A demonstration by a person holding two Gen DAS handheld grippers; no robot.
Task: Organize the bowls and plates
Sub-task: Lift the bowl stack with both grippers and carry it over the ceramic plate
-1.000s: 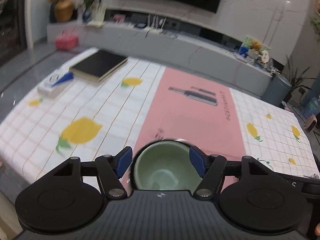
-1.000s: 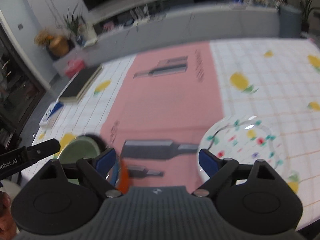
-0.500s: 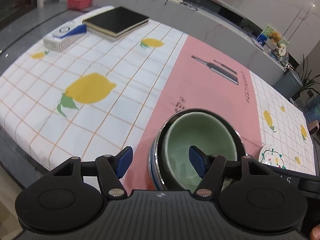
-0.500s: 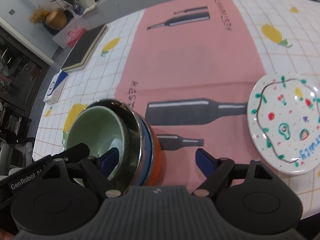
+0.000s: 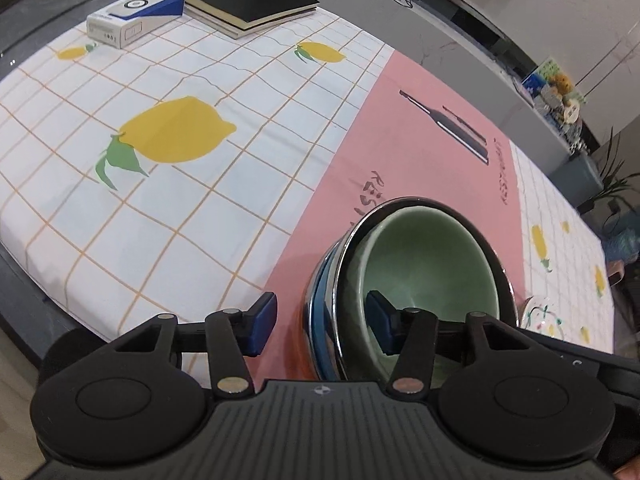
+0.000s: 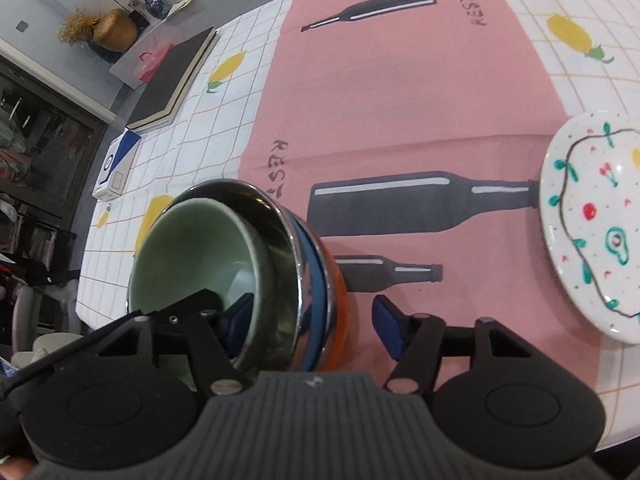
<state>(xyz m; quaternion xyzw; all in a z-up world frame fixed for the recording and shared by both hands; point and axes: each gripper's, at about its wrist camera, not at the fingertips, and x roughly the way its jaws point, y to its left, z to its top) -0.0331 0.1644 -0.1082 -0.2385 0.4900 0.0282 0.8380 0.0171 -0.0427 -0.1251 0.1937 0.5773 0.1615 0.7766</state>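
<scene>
A nested stack stands on the pink runner (image 5: 400, 128): a green bowl (image 5: 432, 264) (image 6: 200, 248) inside a steel bowl (image 6: 280, 240), over a blue bowl (image 6: 318, 280) and an orange bowl (image 6: 340, 292). My left gripper (image 5: 320, 312) straddles the stack's left wall, one pad inside the green bowl and the other outside, clear of the rim. Its jaws are closing. My right gripper (image 6: 312, 316) straddles the right wall the same way, its outer pad short of the orange bowl, jaws also closing. A painted white plate (image 6: 592, 232) (image 5: 544, 320) lies to the right.
A black book (image 5: 248, 0) (image 6: 172, 80) and a white and blue box (image 5: 132, 20) (image 6: 116, 168) lie at the far left of the lemon tablecloth (image 5: 160, 200). The table's near edge runs just below the stack. A grey bench (image 5: 440, 20) stands behind the table.
Both grippers have tipped down and sunk over the bowl stack, each coming to straddle one wall. Their jaws have narrowed. The stack and the plate have stayed put.
</scene>
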